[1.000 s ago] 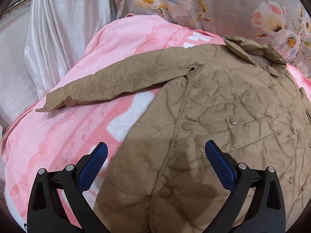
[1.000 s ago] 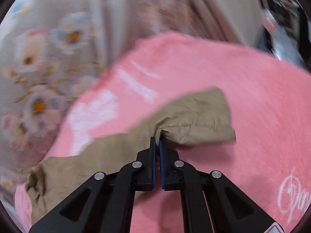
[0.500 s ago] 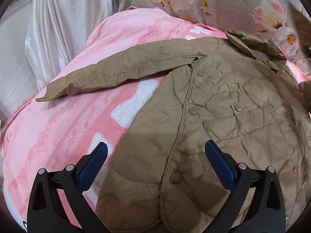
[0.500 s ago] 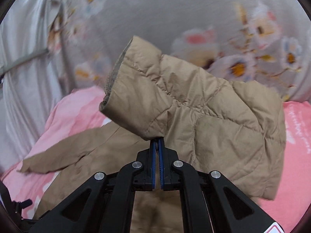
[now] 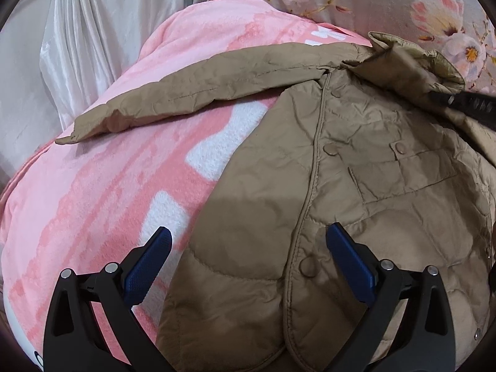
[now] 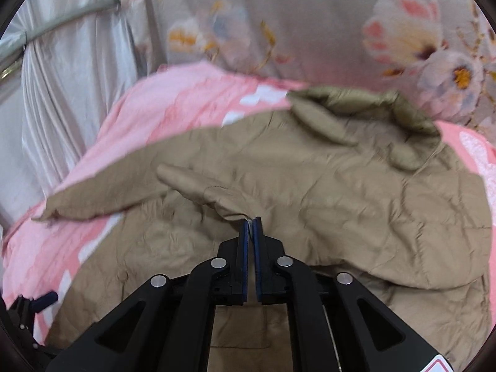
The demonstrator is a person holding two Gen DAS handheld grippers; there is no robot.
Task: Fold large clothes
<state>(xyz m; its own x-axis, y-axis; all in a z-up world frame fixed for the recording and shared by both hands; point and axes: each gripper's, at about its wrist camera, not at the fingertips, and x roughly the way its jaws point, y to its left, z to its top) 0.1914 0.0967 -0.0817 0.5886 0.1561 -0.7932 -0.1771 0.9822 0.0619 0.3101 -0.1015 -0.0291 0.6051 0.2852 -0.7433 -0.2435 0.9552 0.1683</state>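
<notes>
The tan jacket (image 5: 356, 186) lies face-up on the pink blanket (image 5: 108, 186). The right gripper (image 6: 250, 221) pinches its sleeve (image 6: 210, 192) across the chest; the left gripper (image 5: 248, 248) hovers spread, empty. Next, I'd say: lay that sleeve flat.

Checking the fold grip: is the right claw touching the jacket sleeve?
Touching. The right wrist view shows the right claw shut on the sleeve of the tan jacket, fabric pinched between its blue pads.

Jacket (image 5: 356, 186) on blanket (image 5: 108, 186); curtain (image 5: 77, 31) behind.
</notes>
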